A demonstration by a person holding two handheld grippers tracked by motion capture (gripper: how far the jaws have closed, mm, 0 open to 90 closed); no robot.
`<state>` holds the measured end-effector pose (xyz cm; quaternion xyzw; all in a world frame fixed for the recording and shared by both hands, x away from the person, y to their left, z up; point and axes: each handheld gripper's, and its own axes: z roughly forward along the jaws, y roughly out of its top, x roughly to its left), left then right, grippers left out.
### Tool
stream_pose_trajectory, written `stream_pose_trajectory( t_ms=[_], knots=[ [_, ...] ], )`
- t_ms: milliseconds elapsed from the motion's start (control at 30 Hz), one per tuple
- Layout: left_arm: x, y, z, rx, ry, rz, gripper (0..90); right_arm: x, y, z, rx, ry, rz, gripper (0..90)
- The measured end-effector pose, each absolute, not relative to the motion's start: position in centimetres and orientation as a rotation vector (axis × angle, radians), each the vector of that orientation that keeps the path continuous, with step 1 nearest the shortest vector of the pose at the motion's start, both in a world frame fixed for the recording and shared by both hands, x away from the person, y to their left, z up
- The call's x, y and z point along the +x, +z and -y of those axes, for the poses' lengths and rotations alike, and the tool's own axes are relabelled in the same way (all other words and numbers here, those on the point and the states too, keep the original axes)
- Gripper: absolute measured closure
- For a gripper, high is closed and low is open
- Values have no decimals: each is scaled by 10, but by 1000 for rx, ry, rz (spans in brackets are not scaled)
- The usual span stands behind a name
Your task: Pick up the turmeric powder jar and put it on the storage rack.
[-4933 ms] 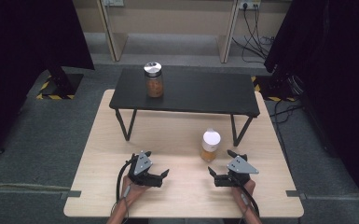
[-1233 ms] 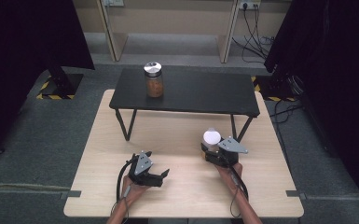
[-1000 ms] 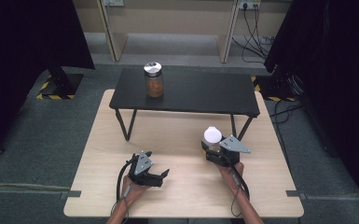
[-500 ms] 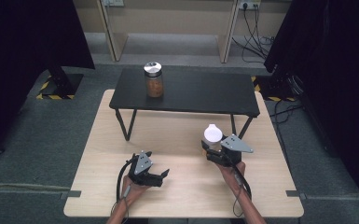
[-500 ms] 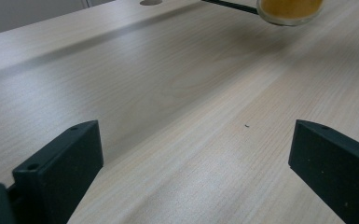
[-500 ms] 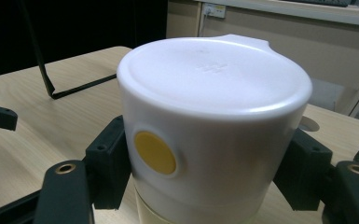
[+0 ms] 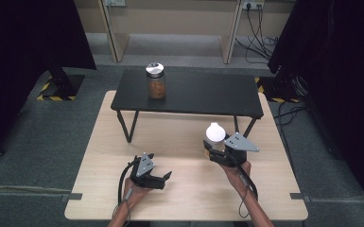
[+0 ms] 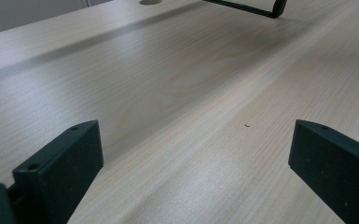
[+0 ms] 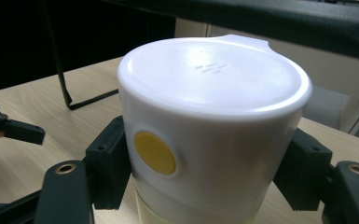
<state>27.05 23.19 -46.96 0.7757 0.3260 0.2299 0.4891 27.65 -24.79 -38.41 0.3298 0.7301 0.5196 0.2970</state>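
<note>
From the high view, we see the right gripper (image 7: 216, 152) clamped around a white-lidded jar (image 7: 214, 135) near the right half of the wooden table (image 7: 99, 161), just in front of the black bench's (image 7: 194, 92) right leg. We cannot tell from here whether the jar rests on the table or hangs just above it. The left gripper (image 7: 163, 178) sits near the front edge, left of centre, its jaws spread and holding nothing. A second jar (image 7: 155, 81) with a metal lid and brown contents stands on the bench, toward its left end.

From the left gripper view, we look over bare wood (image 8: 177, 93) between two parted jaws.

From the right gripper view, the white-lidded jar (image 9: 214, 126) sits squarely between the jaws, which press on its sides just below the lid's rim. We judge the smooth plastic lid stiff but slick, and the pale body under it possibly glass, so a hold lower on the body may be surer than one on the cap. A plain yellow round sticker (image 9: 155, 152) marks the lid's side; faint raised marks on top are too small to read, and we see no brand.
</note>
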Motion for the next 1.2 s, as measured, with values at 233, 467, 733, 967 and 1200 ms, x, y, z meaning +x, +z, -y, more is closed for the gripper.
stream_pose_trajectory(
  t_ms=[233,467,733,967,1200],
  knots=[
    [271,-470,-232,1885,558,-792,22,278,-355,247,865,1407,-1981,304],
    [271,-469,-232,1887,556,-791,20,280,-321,246,831,1451,-2007,304],
    [271,-469,-232,1887,554,-792,16,288,-281,240,806,1502,-1993,304],
    [272,-469,-232,1889,551,-793,16,309,-248,226,826,1457,-1980,304],
    [273,-468,-232,1894,548,-790,18,333,-229,209,885,1403,-1940,304]
  ],
)
